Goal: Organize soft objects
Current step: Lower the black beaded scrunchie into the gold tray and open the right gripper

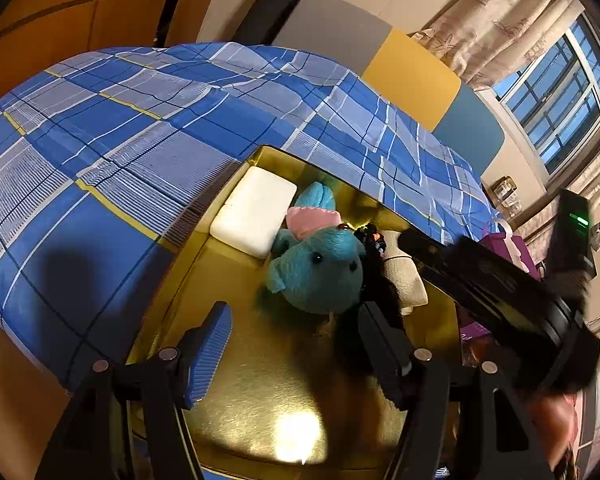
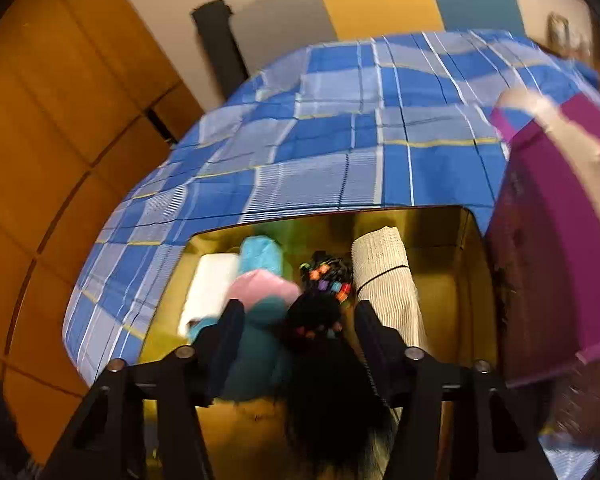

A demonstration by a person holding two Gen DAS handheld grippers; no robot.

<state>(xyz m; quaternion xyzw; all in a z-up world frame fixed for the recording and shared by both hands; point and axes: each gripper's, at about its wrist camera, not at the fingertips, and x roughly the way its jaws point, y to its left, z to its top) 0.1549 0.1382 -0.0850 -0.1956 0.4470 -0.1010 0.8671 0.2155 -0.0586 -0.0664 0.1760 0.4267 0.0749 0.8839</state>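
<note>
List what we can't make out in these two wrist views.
- Black fuzzy item, right wrist view: dark, blurred, bottom edge cuts it; identity and pad contact unclear.
- Purple bag, right wrist view: motion-blurred, contents hidden.
- Gold box floor, left wrist view: glare, left gripper covers part.

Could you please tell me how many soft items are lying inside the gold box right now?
4 visible. White pad in the far left corner; blue plush toy mid-box; black dark-haired item with coloured beads beside it; beige knitted roll on the right. Others may be hidden underneath.
</note>
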